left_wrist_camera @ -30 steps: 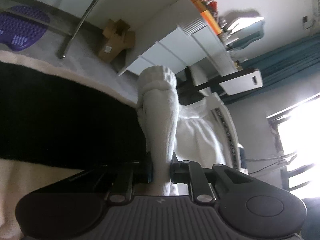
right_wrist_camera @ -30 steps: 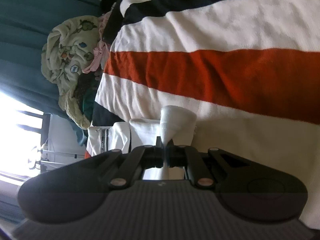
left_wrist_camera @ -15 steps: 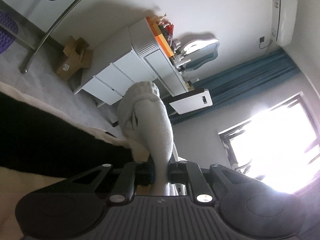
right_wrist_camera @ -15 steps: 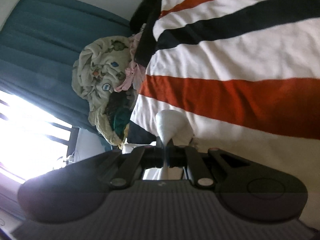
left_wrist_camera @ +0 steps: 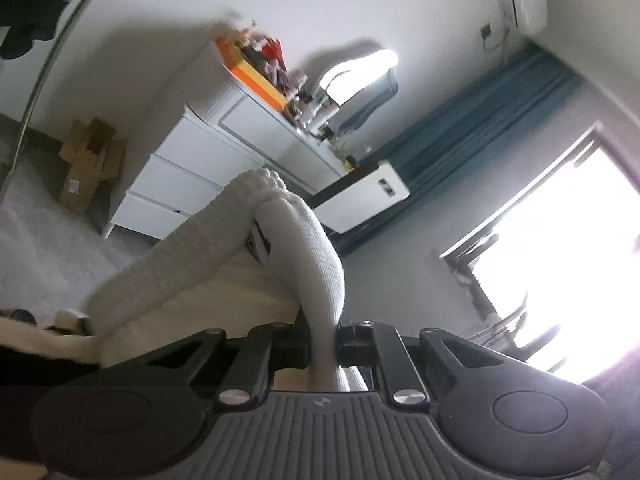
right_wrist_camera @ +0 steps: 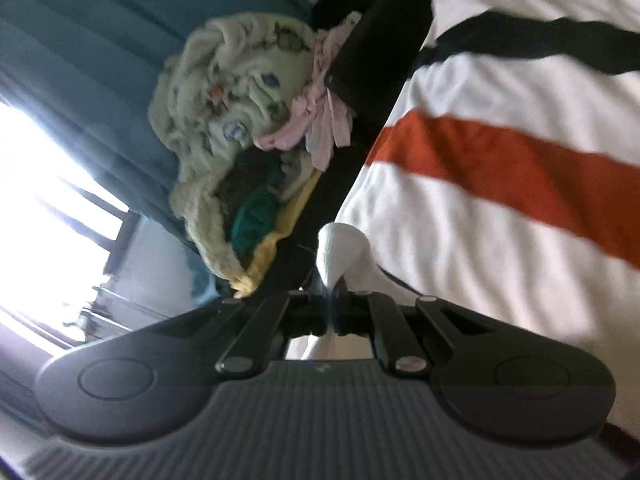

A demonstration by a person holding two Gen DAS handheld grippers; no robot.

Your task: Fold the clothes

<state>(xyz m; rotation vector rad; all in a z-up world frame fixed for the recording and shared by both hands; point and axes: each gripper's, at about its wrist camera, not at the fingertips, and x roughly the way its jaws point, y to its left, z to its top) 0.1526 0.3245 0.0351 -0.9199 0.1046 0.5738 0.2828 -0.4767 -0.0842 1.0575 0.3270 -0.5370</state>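
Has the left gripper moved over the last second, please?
Yes. The left gripper, shut on the white garment, tilted upward: the white dresser slid down-left while the window came in.

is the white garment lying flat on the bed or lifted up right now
Lifted. The left gripper and the right gripper are each shut on a bunched part of the white garment, which rises off the striped blanket; its full spread is hidden.

Clothes heap (right_wrist_camera: 240,152) left of striped blanket (right_wrist_camera: 520,208)
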